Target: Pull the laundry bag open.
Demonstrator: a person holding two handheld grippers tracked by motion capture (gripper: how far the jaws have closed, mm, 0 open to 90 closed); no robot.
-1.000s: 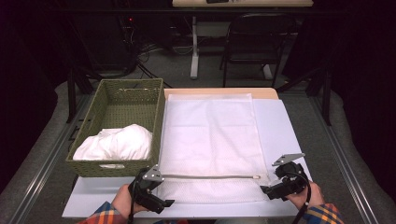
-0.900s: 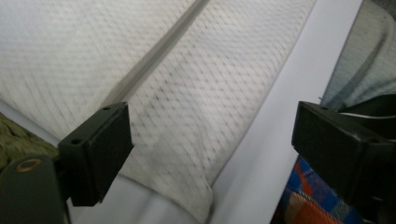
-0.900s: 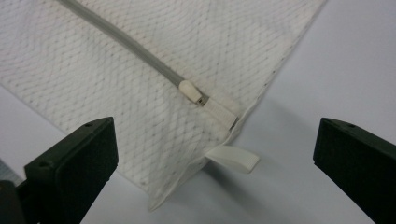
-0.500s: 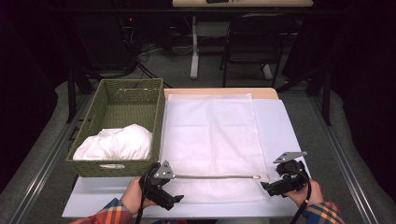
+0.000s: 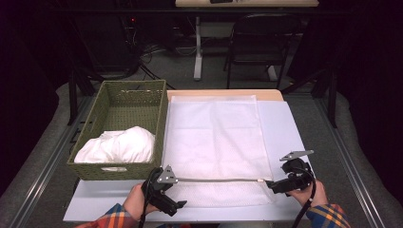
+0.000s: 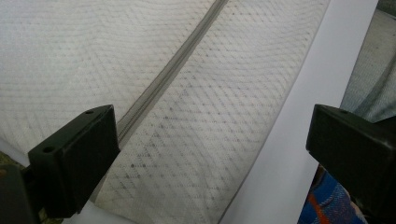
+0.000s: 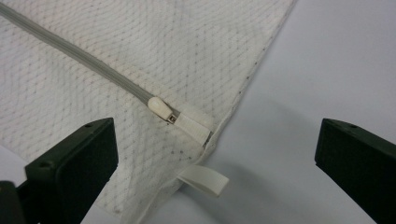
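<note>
A white mesh bag (image 5: 214, 137) lies flat on the table, its grey zipper (image 5: 218, 180) running across near the front edge. My left gripper (image 5: 170, 194) is at the zipper's left end. Its jaws have just been opening and stand wide over the mesh and zipper (image 6: 173, 70), with nothing pressed between them (image 6: 210, 154). My right gripper (image 5: 275, 186) is at the right end, open (image 7: 215, 163) above the bag's corner. There the zipper pull (image 7: 161, 108) sits closed against its stop, and a white loop tab (image 7: 203, 179) sticks out.
A green woven basket (image 5: 114, 95) stands left of the bag with bunched white cloth (image 5: 119, 145) in it. The bag rests on a pale board (image 5: 285, 128). A chair (image 5: 261, 42) and desk legs stand beyond the table.
My left gripper has shifted slightly right, onto the zipper's left end. The right gripper and the bag have stayed where they were.
</note>
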